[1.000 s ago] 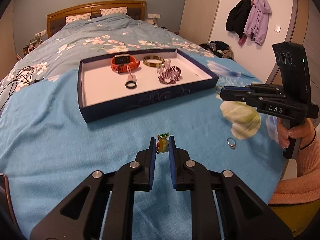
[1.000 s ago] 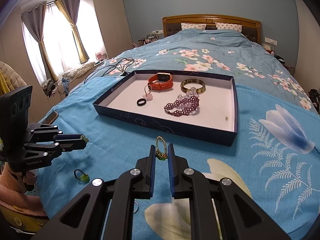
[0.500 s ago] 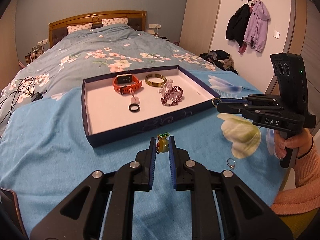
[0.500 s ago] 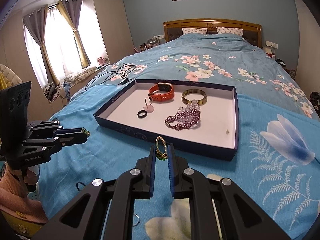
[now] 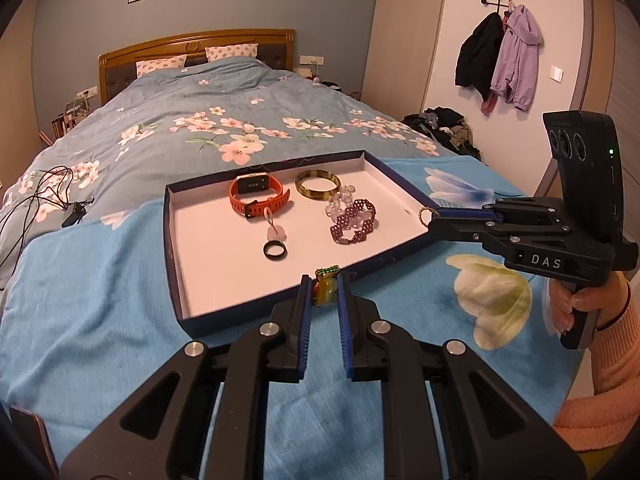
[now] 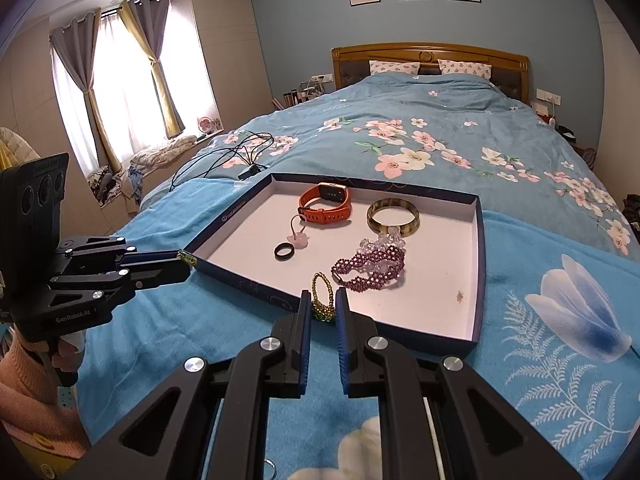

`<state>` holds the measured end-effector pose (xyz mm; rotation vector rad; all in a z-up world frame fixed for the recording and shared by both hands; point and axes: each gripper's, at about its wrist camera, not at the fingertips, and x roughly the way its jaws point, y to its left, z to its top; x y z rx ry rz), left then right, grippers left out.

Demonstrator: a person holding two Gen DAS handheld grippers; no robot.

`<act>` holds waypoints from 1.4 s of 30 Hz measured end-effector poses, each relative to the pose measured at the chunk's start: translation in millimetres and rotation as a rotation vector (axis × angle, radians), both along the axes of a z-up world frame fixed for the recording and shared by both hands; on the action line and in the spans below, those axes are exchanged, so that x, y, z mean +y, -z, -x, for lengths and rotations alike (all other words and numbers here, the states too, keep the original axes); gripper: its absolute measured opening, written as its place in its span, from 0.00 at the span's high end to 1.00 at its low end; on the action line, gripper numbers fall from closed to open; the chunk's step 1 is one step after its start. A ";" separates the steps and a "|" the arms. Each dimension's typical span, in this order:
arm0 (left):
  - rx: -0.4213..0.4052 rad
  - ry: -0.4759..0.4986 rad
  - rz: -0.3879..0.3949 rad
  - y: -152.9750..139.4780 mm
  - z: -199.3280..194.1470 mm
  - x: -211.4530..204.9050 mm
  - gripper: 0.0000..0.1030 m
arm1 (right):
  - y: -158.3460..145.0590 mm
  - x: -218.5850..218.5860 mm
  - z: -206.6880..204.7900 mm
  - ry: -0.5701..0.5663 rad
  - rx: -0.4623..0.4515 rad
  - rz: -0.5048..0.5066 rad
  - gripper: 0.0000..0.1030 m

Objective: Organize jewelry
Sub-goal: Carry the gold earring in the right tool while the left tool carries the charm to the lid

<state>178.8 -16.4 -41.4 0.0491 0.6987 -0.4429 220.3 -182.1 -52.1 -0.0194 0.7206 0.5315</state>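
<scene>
Two grippers were in play, each clamped on one small piece: the left gripper (image 5: 322, 294) had its jaws closed on a yellow-green beaded ring (image 5: 326, 289), and the right gripper (image 6: 322, 307) had its jaws closed on a gold beaded ring (image 6: 322, 295), both held just at the near wall of the tray (image 5: 176, 280). Five pieces lay inside the tray on the bed (image 5: 80, 320): one orange watch (image 5: 258, 197), one amber bangle (image 5: 318, 185), one black ring (image 5: 275, 249), one pale pink charm (image 5: 276, 233) beside it, and one purple beaded bracelet (image 5: 354, 224) with clear beads at its far end. Only the left wrist view showed the two jackets (image 5: 500, 52) on the wall hook; only the right wrist view showed the curtained window (image 6: 120, 88), a small speck on the tray floor (image 6: 460, 296), and the gold ring's full loop.
</scene>
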 end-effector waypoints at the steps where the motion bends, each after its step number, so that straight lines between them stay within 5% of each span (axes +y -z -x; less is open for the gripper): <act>1: 0.000 0.001 -0.001 -0.1 -2.1 -0.4 0.87 | 0.1 0.7 -2.3 -0.002 0.001 0.000 0.90; 42: 0.090 -0.032 0.017 19.8 -73.0 -10.8 0.87 | 18.3 13.0 -68.8 0.022 0.083 -0.004 0.90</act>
